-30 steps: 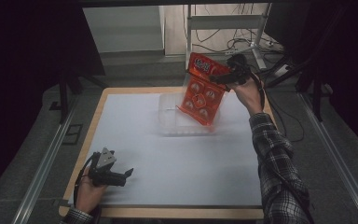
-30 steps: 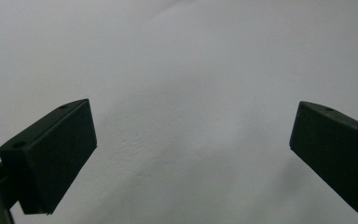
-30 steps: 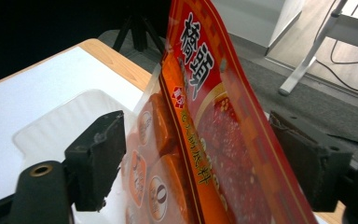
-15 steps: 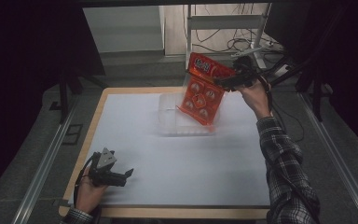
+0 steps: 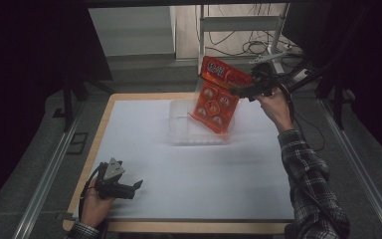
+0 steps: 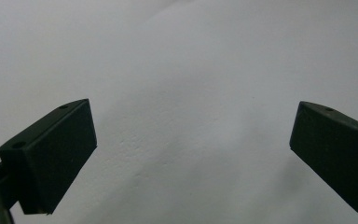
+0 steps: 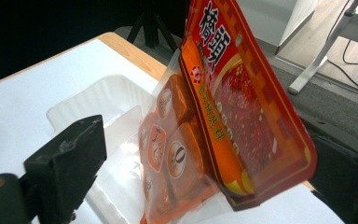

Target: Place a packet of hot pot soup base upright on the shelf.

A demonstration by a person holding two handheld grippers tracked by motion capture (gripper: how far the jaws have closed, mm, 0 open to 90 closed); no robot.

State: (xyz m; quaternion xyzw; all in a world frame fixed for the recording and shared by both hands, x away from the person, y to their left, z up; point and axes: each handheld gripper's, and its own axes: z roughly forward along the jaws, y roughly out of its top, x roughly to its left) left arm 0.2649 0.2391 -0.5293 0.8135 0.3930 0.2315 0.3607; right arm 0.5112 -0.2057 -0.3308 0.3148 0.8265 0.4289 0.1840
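Two tools are at work, and we take the high view first. Our right tool (image 5: 243, 90) sits at the upper edge of the orange snack pack (image 5: 214, 102), whose lower corner stands tilted in the clear plastic tray (image 5: 179, 124) just below and to the tool's left. Its jaws have just been opening, with the pack's top still between them. To do this release well, we judge the pack should settle fully against the tray wall before we back the tool away, level and slowly, so the bag does not tip out over the tray's near rim. Our left tool (image 5: 129, 188) rests far off at the near corner of the counter (image 5: 139, 149), well clear of the work.

From the left gripper view, that tool (image 6: 191, 135) stands released, jaws wide over bare white counter (image 6: 191, 56), nothing between them.

From the right gripper view, the right tool (image 7: 205, 168) is spread wide; the snack pack (image 7: 242, 107) leans between the jaws nearer the right one, the tray (image 7: 98, 102) just beyond the left. Cables and a stand leg lie beyond the counter, not in our path.
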